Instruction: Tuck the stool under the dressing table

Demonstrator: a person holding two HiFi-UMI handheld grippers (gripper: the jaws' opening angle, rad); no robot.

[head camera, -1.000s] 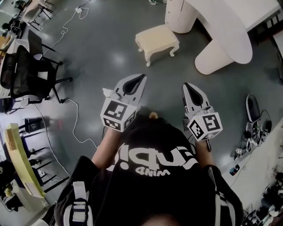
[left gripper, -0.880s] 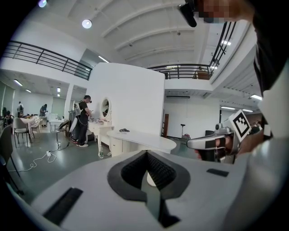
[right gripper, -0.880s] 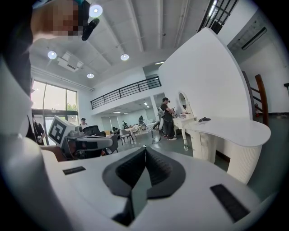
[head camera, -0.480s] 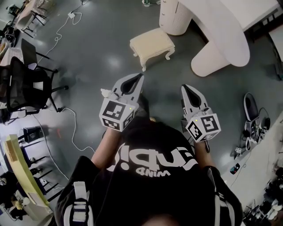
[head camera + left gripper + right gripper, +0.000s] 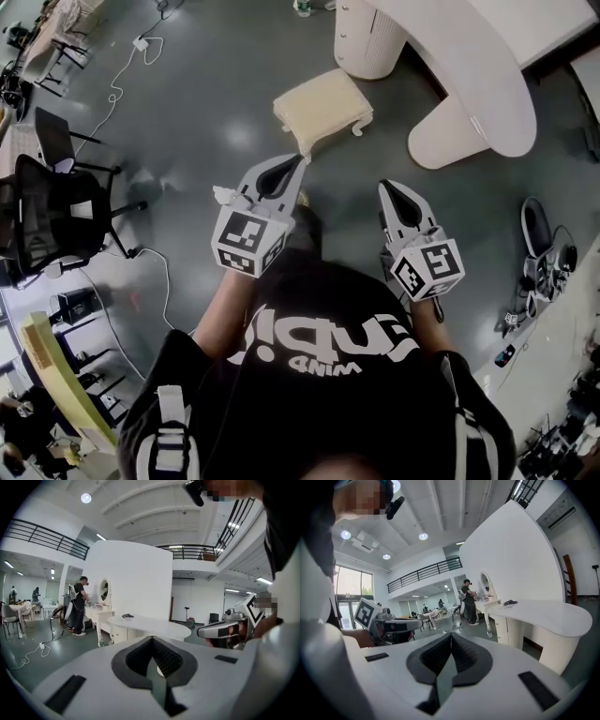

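Head cam looks steeply down over the person's shirt [image 5: 328, 375]. Cams on the left gripper [image 5: 300, 162] and right gripper [image 5: 385, 187] sit right behind the jaws, facing roughly level. All three catch the dressing table [image 5: 478, 75].

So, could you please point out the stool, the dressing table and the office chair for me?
stool [image 5: 323, 105], head view, middle of its cream cushion.
dressing table [image 5: 473, 70], head view, bare white top.
office chair [image 5: 56, 216], head view, its black seat.
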